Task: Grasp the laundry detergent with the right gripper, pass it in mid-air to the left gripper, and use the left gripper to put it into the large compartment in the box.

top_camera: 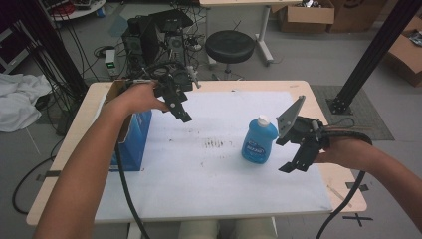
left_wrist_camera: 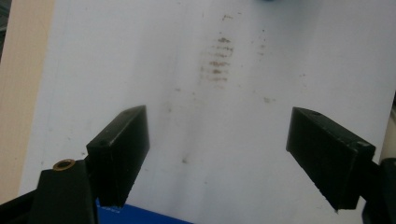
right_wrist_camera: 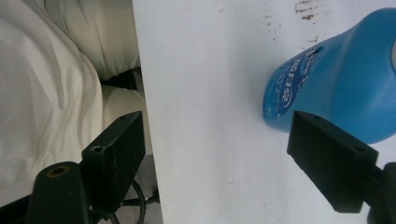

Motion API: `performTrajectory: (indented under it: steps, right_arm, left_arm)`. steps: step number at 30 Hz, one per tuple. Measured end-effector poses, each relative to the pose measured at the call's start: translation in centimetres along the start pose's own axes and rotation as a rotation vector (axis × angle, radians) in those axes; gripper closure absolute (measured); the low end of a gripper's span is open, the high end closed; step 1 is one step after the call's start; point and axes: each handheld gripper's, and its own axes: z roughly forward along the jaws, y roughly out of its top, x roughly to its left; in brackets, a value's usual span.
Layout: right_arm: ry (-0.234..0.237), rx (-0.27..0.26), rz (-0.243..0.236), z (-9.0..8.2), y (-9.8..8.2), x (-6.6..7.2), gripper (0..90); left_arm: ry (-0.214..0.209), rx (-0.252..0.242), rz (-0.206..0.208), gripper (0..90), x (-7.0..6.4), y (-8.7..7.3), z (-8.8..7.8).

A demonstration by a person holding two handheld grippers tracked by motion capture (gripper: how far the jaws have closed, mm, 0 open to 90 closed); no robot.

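Here the blue bottle (top_camera: 259,140) with a white cap stands upright on the white sheet (top_camera: 209,184) that covers most of the worktop (top_camera: 343,199), a little right of the sheet's middle. Its label faces the person's side, though the print is too small to read. The right gripper (top_camera: 293,166) hovers just beside the bottle on its right, held above the sheet by the person's right hand (top_camera: 343,152), with the grey three-cornered plate (top_camera: 290,117) on top tilted toward the bottle. Its jaws stand wide apart with nothing between them. In the right gripper view the bottle (right_wrist_camera: 336,79) lies close by one black jaw, next to it and not between the two; whether that jaw touches the bottle cannot be told. Pale cloth (right_wrist_camera: 51,107) shows beyond the sheet's edge in that view.

The left gripper (top_camera: 185,117) hangs over the far left part of the sheet, well apart from the bottle, held by the left hand (top_camera: 142,97). In the left gripper view its jaws are spread wide over bare sheet, gripping nothing, and a patch of dark smudges (left_wrist_camera: 217,60) marks the paper ahead of them. Those smudges (top_camera: 215,144) sit near the sheet's middle in the high view, to the left of the bottle. A blue cardboard box (top_camera: 133,142) stands at the sheet's left edge, below the left forearm. A black cable (top_camera: 127,194) trails from the left gripper off the near side of the worktop.
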Motion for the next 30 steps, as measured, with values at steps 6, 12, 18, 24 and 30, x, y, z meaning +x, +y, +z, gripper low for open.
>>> performTrajectory:
  steps: [6,12,18,24,30]
  right_arm:
    - [-0.026,-0.027,0.034,-0.5,-0.3,-0.3,18.4]
    - [-0.042,-0.038,0.056,-0.9,-0.5,-0.7,18.4]
    - [-0.063,-0.046,0.085,-1.5,-0.9,-1.0,18.4]
    - [-0.09,-0.058,0.133,-1.7,-1.5,-1.6,18.4]
    - [-0.115,-0.082,0.205,-1.4,-2.4,-2.6,18.4]
  left_arm:
    - [0.008,-0.003,-0.002,21.7,-0.2,-0.2,-0.2]
    - [0.003,0.003,0.003,21.7,-0.3,-0.2,0.0]
    - [-0.007,0.008,-0.004,21.6,-0.1,-0.6,0.3]
    - [-0.006,0.001,-0.002,21.6,0.2,-0.5,0.5]
    - [-0.013,0.003,0.004,21.7,0.3,-0.3,0.9]
